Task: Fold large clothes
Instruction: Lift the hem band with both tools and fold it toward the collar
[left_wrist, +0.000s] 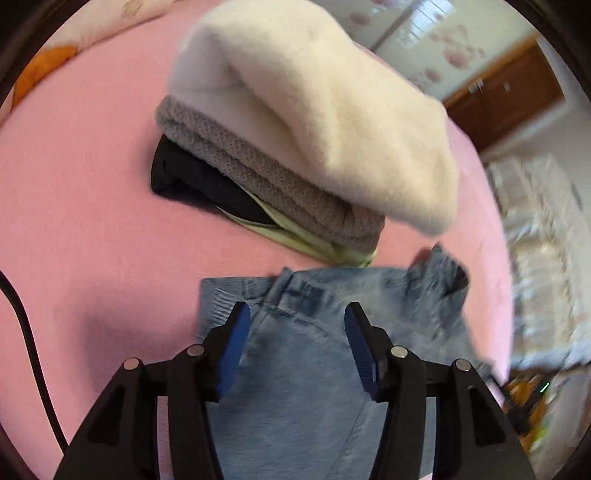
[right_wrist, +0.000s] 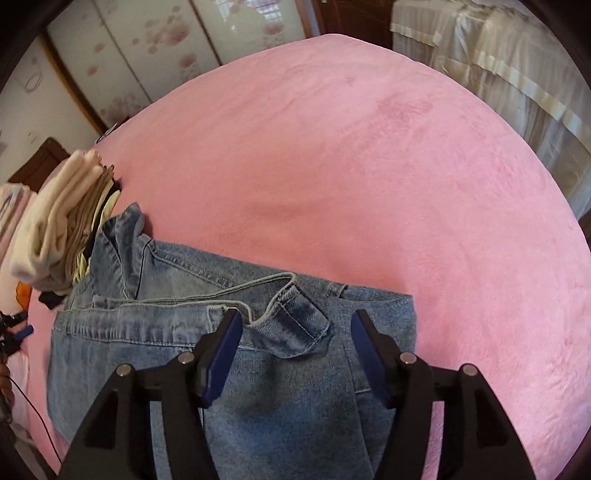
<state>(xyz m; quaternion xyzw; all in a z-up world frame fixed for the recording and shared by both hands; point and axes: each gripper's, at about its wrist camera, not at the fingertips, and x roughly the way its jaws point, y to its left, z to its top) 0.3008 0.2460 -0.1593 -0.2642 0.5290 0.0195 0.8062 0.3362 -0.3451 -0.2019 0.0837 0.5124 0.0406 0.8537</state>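
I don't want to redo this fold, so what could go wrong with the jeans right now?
The jeans lie right against the stack of folded clothes, so dragging them may topple its overhanging white fleece. Both the left claw and right claw are open above bunched denim, so a grab might catch only one layer.

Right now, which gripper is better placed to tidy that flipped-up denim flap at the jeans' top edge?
Right, probably. The right gripper is open with the raised denim flap directly between its pads. The left gripper is open over flat denim of the jeans, beside the stack of folded clothes.
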